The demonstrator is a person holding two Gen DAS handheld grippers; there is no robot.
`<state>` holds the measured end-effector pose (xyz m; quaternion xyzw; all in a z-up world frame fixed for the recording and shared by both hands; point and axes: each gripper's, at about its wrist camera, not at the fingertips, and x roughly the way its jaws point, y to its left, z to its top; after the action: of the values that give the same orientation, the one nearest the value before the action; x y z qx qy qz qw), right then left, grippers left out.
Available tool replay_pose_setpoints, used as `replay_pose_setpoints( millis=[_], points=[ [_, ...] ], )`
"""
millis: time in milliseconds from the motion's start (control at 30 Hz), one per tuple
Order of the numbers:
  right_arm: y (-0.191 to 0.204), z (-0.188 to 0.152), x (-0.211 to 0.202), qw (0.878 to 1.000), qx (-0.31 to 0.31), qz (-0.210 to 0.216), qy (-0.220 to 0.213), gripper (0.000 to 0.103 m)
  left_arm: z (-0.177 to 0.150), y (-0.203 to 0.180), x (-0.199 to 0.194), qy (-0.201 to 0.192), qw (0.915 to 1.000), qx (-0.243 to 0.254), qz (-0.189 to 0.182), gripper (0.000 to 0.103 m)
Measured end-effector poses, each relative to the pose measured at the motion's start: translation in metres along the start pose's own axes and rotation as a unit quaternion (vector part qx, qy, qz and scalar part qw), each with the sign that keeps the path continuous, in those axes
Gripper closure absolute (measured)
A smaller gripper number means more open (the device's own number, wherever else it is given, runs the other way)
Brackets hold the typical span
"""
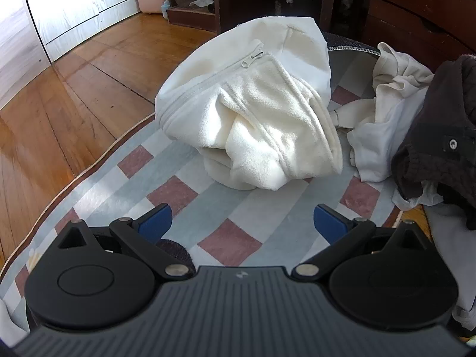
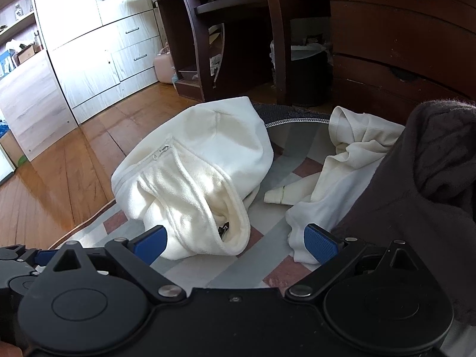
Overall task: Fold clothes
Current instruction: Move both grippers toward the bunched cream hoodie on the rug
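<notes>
Left wrist: checked rug [image 1: 184, 196] on wooden floor [image 1: 68, 110]

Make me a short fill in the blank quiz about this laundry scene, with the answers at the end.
1. The white fleece jacket lies crumpled on a checked ____.
2. Both the left gripper and the right gripper have their jaws ____.
3. The gripper pads are coloured ____.
4. The floor beside the rug is made of ____.

Answers: rug; open; blue; wood
</notes>
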<state>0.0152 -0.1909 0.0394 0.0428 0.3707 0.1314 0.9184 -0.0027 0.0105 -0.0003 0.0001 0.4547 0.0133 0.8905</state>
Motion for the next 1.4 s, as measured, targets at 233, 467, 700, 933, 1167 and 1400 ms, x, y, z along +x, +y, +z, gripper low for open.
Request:
replay_pose_setpoints(
  millis=[233, 467, 700, 933, 1167, 1400],
  points=[
    [0.001, -0.001, 0.002, 1.000, -0.001, -0.002, 0.003, 0.003, -0.001, 0.001, 0.000, -0.002, 1.0000, -0.002, 0.000, 0.000],
    [0.001, 0.001, 0.000, 1.000, -0.003, -0.002, 0.002, 0.003, 0.000, 0.005, -0.001, -0.002, 1.0000, -0.009, 0.001, 0.000],
    [0.001, 0.001, 0.001, 1.000, -0.003, -0.002, 0.005, 0.003, 0.001, 0.005, -0.001, -0.002, 0.9999, -0.011, 0.002, 0.000],
    [0.002, 0.001, 0.002, 1.000, -0.005, 0.002, 0.007, 0.003, 0.000, 0.011, 0.002, 0.001, 0.9995, -0.029, 0.009, 0.000],
    [0.000, -0.001, 0.004, 1.000, 0.004, 0.028, 0.006, 0.003, -0.001, 0.013, 0.005, 0.004, 0.9993, -0.037, 0.010, 0.000],
    [0.000, -0.002, 0.006, 1.000, 0.003, 0.028, 0.010, 0.003, -0.002, 0.016, 0.010, 0.010, 0.9986, -0.051, 0.010, 0.000]
  ],
)
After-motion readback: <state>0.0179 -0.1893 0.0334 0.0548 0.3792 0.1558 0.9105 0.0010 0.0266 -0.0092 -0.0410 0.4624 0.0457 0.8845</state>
